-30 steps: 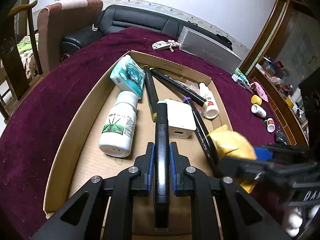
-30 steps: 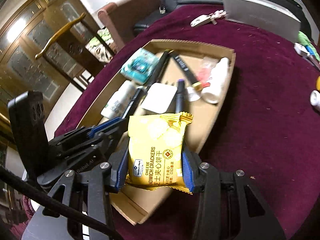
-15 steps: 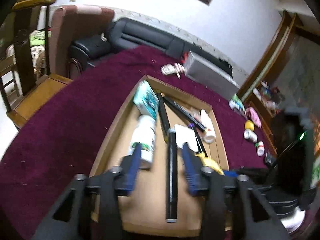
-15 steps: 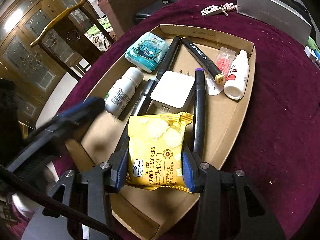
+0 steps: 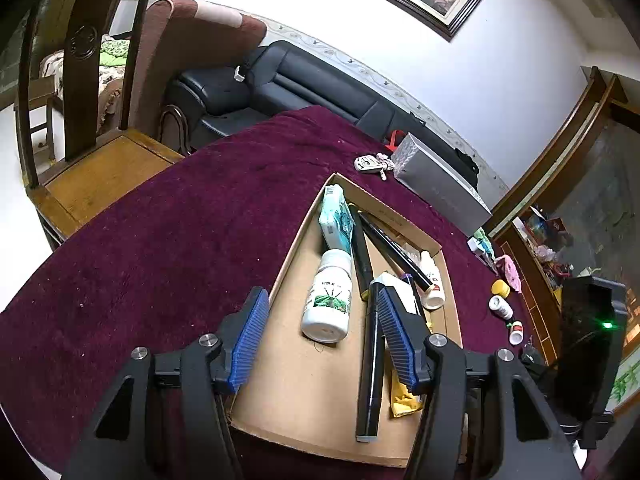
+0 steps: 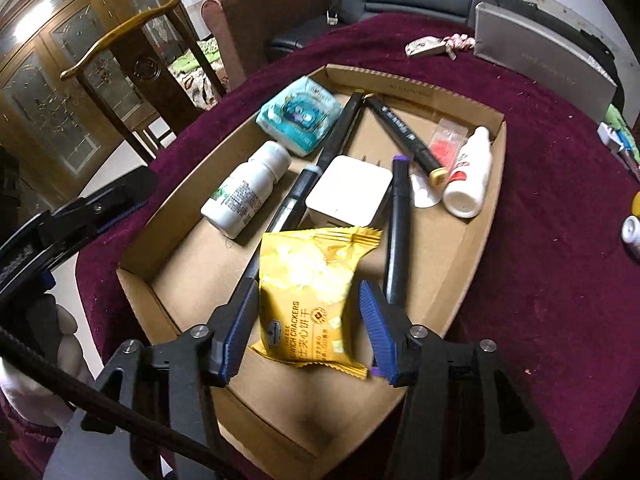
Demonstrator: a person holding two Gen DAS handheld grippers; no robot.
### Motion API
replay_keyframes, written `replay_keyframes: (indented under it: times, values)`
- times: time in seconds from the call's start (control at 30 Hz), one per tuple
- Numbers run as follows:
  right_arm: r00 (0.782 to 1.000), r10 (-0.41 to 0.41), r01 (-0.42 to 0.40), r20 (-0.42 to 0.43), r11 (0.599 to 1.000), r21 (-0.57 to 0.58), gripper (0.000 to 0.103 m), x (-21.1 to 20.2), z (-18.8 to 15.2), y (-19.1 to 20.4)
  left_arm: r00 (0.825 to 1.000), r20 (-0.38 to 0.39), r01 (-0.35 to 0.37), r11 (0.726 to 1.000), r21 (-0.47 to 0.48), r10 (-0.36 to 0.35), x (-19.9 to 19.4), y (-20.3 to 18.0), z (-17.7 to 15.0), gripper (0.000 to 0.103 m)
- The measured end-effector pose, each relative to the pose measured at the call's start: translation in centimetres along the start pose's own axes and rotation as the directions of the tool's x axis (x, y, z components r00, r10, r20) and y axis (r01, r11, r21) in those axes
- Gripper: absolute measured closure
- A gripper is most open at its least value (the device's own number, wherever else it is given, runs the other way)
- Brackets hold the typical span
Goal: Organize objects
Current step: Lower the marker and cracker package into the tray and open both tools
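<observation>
hidden: cracker pack (image 5: 404,398) mostly behind the right pad in left view; charger (image 5: 396,286) partly covered there too; small red packet (image 6: 447,140) too blurry to name; right gripper body shows only as a dark block at the left view's right edge
box (image 6: 486,204): open cardboard tray on the maroon tablecloth (image 6: 552,240)
box contents: tissue pack (image 6: 300,118), pill bottle (image 6: 244,192), white squeeze bottle (image 6: 470,178), charger, cracker pack, red packet, black markers
markers: 4, long and black; one (image 5: 370,368) lies free near the box's front edge, just beside the left gripper's right pad
bottles in box: 2, both lying down
outside box: keys (image 6: 430,46) and grey case (image 6: 544,58) on the far side; 3 small bottles (image 5: 502,306) on the cloth to the right
left gripper (image 5: 320,344): jaws opening, nothing between the pads, over the box's near left part
right gripper (image 6: 304,328): jaws opening, cracker pack between the pads, pads no longer pressing it
cracker pack place: in the box's near end, lying flat
</observation>
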State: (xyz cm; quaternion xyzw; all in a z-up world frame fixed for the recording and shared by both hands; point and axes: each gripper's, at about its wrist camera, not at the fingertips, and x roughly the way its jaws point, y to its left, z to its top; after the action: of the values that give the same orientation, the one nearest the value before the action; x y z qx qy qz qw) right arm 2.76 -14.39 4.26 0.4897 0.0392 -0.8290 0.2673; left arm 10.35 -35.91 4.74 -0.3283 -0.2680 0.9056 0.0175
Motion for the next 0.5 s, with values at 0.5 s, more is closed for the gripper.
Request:
replay_keyframes:
  times: [0.5]
  values:
    - [0.985,0.011,-0.053,0.171,0.969,0.242,0.043,-5.9,-2.9,-6.9,0.997,-0.042,0.061,0.996,0.062,-0.059,0.1,-5.2,-1.2,0.047]
